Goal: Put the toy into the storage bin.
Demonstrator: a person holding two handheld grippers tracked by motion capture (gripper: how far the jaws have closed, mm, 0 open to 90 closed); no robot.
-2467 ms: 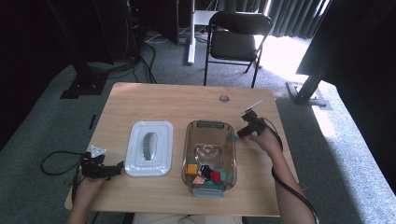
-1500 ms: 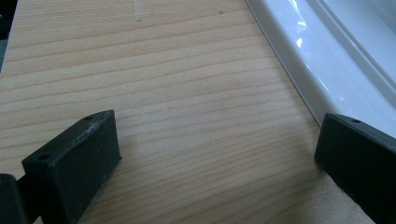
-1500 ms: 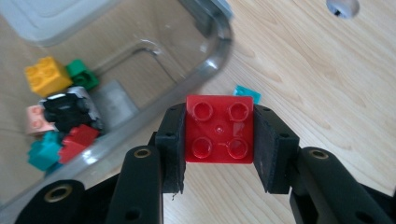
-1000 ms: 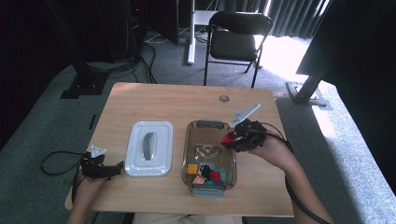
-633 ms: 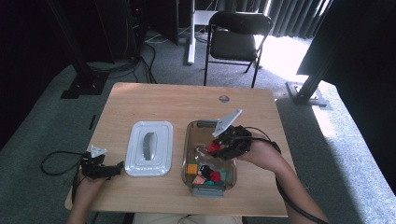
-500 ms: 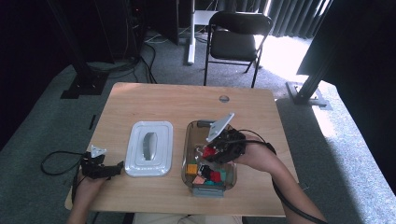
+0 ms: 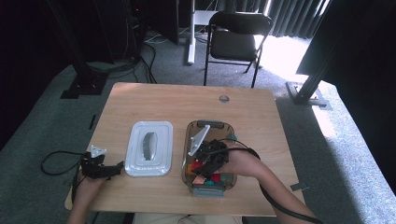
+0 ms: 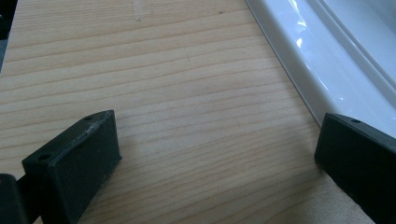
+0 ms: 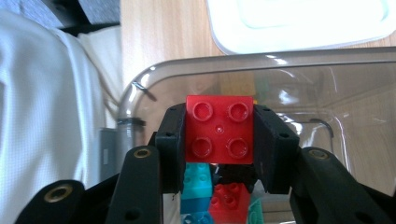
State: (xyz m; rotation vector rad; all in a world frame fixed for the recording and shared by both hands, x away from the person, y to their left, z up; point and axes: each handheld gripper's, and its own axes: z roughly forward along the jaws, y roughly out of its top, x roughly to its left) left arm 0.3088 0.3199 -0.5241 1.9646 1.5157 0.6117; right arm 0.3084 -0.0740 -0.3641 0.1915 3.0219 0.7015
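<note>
A red four-stud brick (image 9: pixel 219 129) sits clamped between the black jaws of my right gripper (image 9: pixel 219 135), held over the clear plastic bin (image 9: pixel 299 70). In the high view that gripper (image 7: pixel 205 163) hovers above the near half of the bin (image 7: pixel 205 128), over several coloured bricks (image 7: pixel 212 179). Below the held brick lie teal and red bricks (image 9: pixel 224 200). My left gripper (image 7: pixel 109 169) rests at the table's near left edge, jaws wide apart, pointing at the white lid (image 7: pixel 149 148). In the left gripper view its jaws frame bare wood, with the lid's rim (image 8: pixel 317 60) at the right.
The wooden table (image 7: pixel 163 102) has a small round grommet (image 7: pixel 224 98) near its far edge. A black folding chair (image 7: pixel 236 32) stands behind the table. A cable (image 7: pixel 58 156) loops off the left edge. The person's white clothing (image 9: pixel 46 116) is close to the bin's near end.
My right gripper has moved with the red brick from the bin's right side toward its near left part, sinking a little. The left gripper has stayed put.
</note>
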